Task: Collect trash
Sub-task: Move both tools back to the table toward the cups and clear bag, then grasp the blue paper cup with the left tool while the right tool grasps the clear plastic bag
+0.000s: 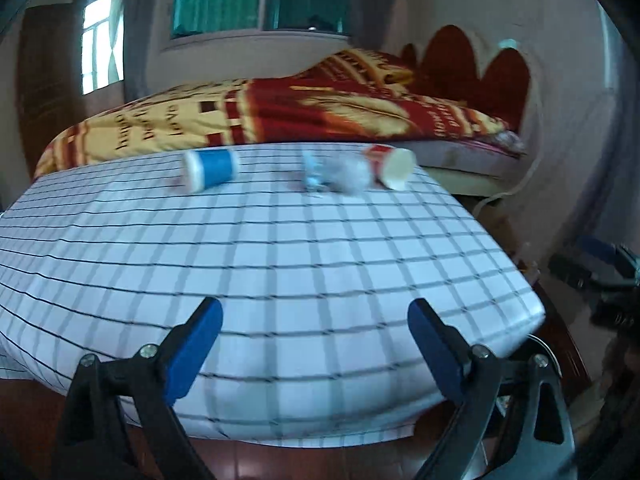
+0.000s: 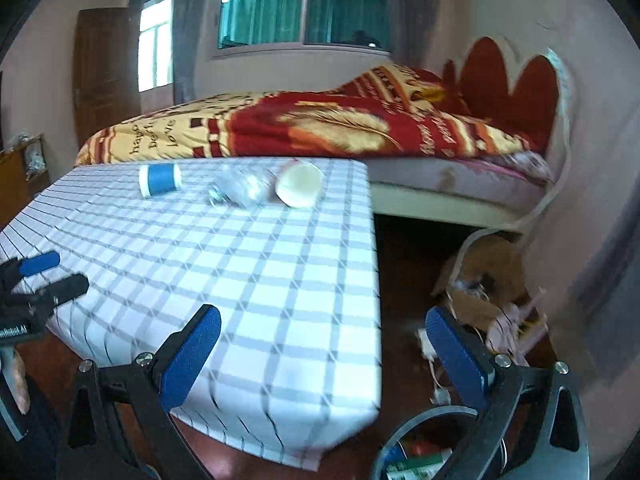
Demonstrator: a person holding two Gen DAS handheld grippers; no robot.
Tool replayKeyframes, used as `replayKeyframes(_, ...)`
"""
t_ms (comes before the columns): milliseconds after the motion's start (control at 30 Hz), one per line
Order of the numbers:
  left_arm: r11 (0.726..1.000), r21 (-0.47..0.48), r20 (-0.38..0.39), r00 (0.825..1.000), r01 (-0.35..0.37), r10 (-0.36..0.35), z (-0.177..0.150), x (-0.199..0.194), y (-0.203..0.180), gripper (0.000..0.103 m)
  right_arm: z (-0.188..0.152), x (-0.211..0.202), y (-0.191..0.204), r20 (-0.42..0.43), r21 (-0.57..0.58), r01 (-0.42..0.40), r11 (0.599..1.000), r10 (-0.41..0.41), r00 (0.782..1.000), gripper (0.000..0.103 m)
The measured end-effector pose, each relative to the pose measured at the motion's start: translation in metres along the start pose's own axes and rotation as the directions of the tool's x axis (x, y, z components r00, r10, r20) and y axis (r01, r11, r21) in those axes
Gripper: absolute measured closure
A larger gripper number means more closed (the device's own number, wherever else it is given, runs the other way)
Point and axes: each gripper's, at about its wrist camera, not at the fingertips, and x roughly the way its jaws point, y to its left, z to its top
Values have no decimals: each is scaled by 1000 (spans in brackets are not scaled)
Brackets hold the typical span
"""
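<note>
Seen from the left wrist: left gripper point(image 1: 314, 320) angled down over the near edge of a table point(image 1: 280, 264) in a white checked cloth, blue-padded tongs spread wide with nothing between them; far across the cloth, lying on their sides, a blue paper cup point(image 1: 210, 169), a crumpled clear plastic bottle point(image 1: 338, 174) and a red paper cup point(image 1: 392, 167), the bottle touching the red cup, the blue cup apart to the left; behind the table a bed point(image 1: 280, 112) under a red and yellow blanket; at the right edge, blurred, part of the other gripper. Seen from the right wrist: right gripper point(image 2: 324, 326) tilted down at the table's right corner, tongs likewise spread and empty, one finger point(image 2: 192, 356) over the cloth, the other over the floor; below it the round rim of a trash bin point(image 2: 420, 436) with coloured wrappers inside; the same three pieces of trash at the far end; left gripper low at the left edge
</note>
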Motion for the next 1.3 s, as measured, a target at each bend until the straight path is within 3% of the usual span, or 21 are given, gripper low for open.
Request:
replayKeyframes(100,999,-18,6,999,-34,34,11,8,25,10,25,21,16,6,-10,-43,999,43,999,2)
replayKeyframes(133,999,-22,9,999,-43,43,13,11,30,10,35,32,24,4,-14,-58,998,58,998,5)
replayKeyframes(200,998,-30,9,998,-64,64,20,19,44,10,46,48,35,-11,-14,-87,996,87,996,21)
replayKeyframes(333,996,-30,7,997,-82,82,31,39,69,19,64,86,53,-34,-18,-118,993,117,993,27)
replayKeyframes(400,996,-26,-2,996,-89,89,38,53,78,20,70,104,61,-50,-21,-122,992,121,991,35)
replayKeyframes(833,994,-60,-52,995,-86,83,93,145,129,27,109,218,86,-155,-53,-135,989,126,980,48)
replayKeyframes(1033,997,-45,-95,993,-70,65,105,178,134,38,113,241,92,-177,-60,-157,986,145,973,56)
replayKeyframes(1133,998,-35,-107,993,-45,41,110,187,131,59,112,246,95,-187,-64,-168,984,154,970,62)
replayKeyframes(1167,999,-31,-111,994,-27,23,111,189,128,65,112,247,95,-190,-63,-172,983,158,969,68)
replayKeyframes(1200,1000,-31,-111,994,-7,3,112,190,126,86,112,248,96,-191,-61,-176,983,161,968,74)
replayKeyframes(1233,1000,-28,-111,994,11,-14,112,189,123,96,111,248,96,-191,-57,-182,982,168,967,77)
replayKeyframes(1300,1000,-13,-92,996,16,-17,111,185,117,98,110,246,95,-185,-54,-191,980,178,966,88)
